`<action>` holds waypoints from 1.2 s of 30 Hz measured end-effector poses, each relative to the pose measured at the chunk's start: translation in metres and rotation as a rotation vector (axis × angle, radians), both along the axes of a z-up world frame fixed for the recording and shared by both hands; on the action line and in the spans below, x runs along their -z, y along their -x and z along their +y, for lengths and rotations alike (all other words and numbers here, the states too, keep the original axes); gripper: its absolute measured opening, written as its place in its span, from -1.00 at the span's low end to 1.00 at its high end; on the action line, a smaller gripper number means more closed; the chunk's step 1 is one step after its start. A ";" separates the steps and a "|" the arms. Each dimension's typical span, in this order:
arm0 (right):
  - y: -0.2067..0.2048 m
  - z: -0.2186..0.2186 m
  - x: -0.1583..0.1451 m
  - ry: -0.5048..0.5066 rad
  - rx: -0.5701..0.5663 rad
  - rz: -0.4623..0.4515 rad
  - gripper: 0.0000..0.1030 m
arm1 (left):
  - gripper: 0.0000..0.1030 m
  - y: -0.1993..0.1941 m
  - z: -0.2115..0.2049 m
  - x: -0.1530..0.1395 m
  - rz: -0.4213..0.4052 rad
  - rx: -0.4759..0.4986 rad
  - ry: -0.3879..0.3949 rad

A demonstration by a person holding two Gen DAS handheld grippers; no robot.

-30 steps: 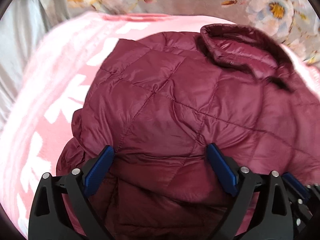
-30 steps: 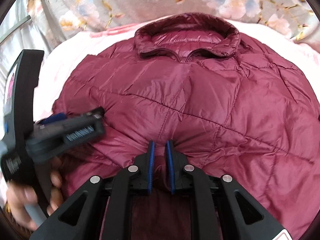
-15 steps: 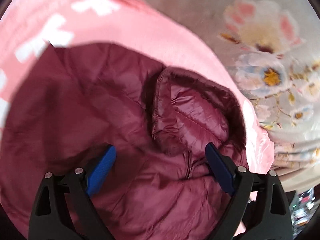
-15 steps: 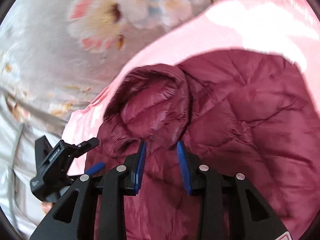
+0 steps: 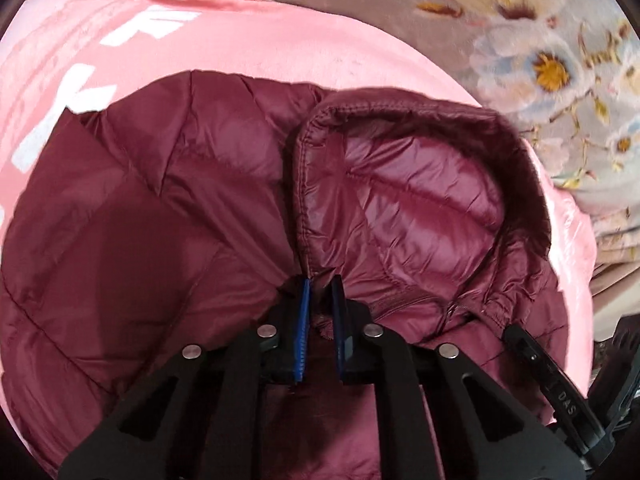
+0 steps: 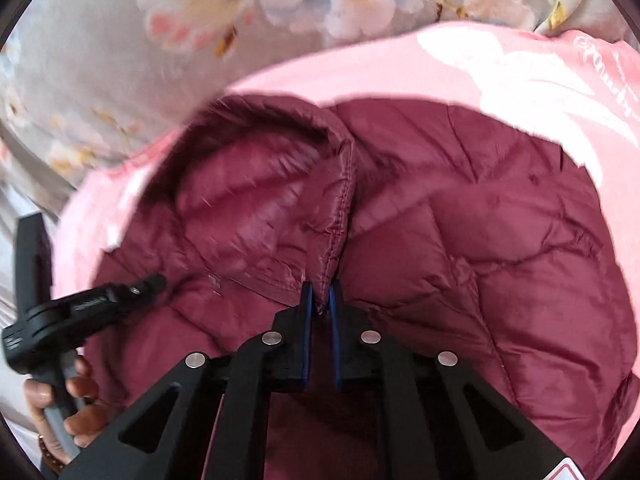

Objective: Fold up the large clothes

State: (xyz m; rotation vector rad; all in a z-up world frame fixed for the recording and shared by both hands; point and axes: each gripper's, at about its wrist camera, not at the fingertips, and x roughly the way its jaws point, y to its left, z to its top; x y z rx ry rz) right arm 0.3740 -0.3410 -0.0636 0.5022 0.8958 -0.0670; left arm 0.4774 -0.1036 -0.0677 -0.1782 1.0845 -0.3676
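Note:
A maroon quilted puffer jacket [image 5: 168, 208] lies folded on a pink blanket, also seen in the right wrist view [image 6: 500, 248]. Its stand-up collar [image 5: 420, 184] faces me, and shows in the right wrist view [image 6: 256, 176]. My left gripper [image 5: 320, 284] is shut on the jacket at the left base of the collar. My right gripper [image 6: 319, 292] is shut on the jacket at the right base of the collar. The left gripper [image 6: 156, 282] also appears at the left of the right wrist view, held by a hand, its jaws hidden in fabric.
A pink blanket with white lettering [image 5: 120, 40] lies under the jacket, also in the right wrist view [image 6: 500, 72]. Beyond it is a grey bedcover with flower print [image 5: 560, 60], also in the right wrist view [image 6: 280, 12].
Both grippers moved from the jacket's folded lower edge up to the collar. The left, open before, has shut on the jacket. The right let go, opened, then shut at the collar base.

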 end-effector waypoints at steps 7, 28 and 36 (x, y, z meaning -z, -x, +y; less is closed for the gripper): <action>-0.001 0.006 0.014 0.088 -0.016 -0.024 -0.94 | -0.79 0.020 -0.007 0.008 -0.156 0.041 -0.069; -0.074 -0.032 -0.097 0.064 0.123 -0.187 -0.69 | -0.15 -0.080 -0.005 -0.101 -0.129 -0.152 -0.030; -0.101 -0.005 -0.046 0.196 -0.013 -0.044 -0.72 | -0.16 -0.096 -0.020 -0.038 0.000 -0.091 -0.063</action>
